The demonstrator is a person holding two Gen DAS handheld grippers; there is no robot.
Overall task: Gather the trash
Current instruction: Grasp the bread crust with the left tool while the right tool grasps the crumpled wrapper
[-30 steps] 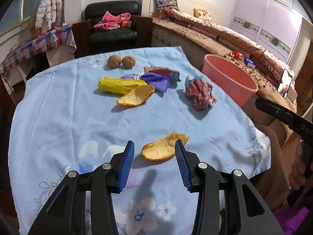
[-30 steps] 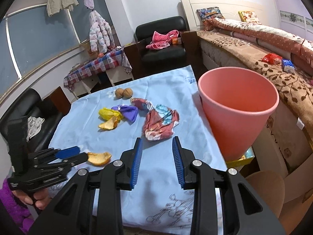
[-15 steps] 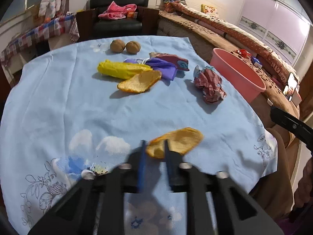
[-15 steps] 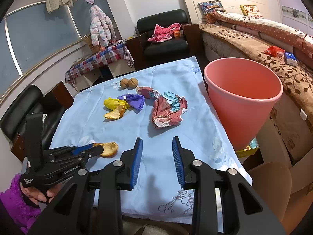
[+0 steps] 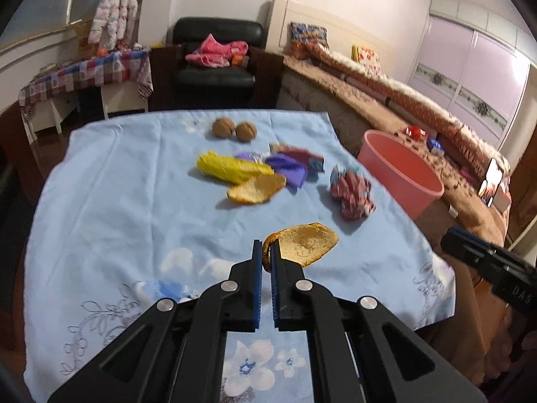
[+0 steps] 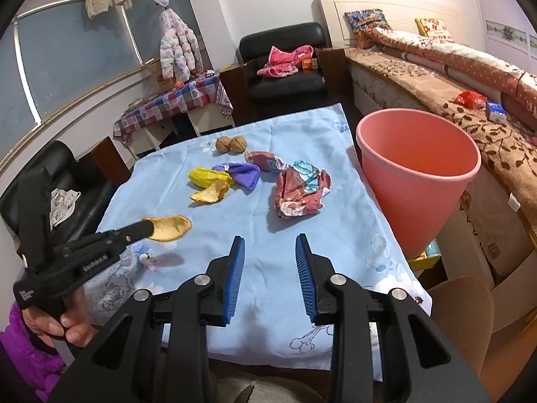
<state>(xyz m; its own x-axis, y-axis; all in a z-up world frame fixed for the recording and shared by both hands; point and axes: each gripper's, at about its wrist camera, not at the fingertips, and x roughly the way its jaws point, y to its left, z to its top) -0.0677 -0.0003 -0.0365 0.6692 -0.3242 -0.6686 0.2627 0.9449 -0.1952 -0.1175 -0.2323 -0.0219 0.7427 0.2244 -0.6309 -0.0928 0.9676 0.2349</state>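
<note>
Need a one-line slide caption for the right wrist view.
Left gripper lifts orange peel off blue tablecloth; right gripper open, pink bin beside table.

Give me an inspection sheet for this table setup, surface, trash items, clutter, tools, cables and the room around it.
Surface: table under a blue floral cloth.
Job's things: orange peel lifted in the left tool; second peel, yellow wrapper, purple wrapper, small red wrapper and crumpled red wrapper lie on the cloth; pink bin stands beside the table edge, apart from it.
Clutter: two walnuts at the far side.
Grippers: left tool shut on the peel's edge; right tool open, holding nothing.
Cables: nothing seen.
Surroundings: black armchair with pink clothes, bed, checked side table.
</note>
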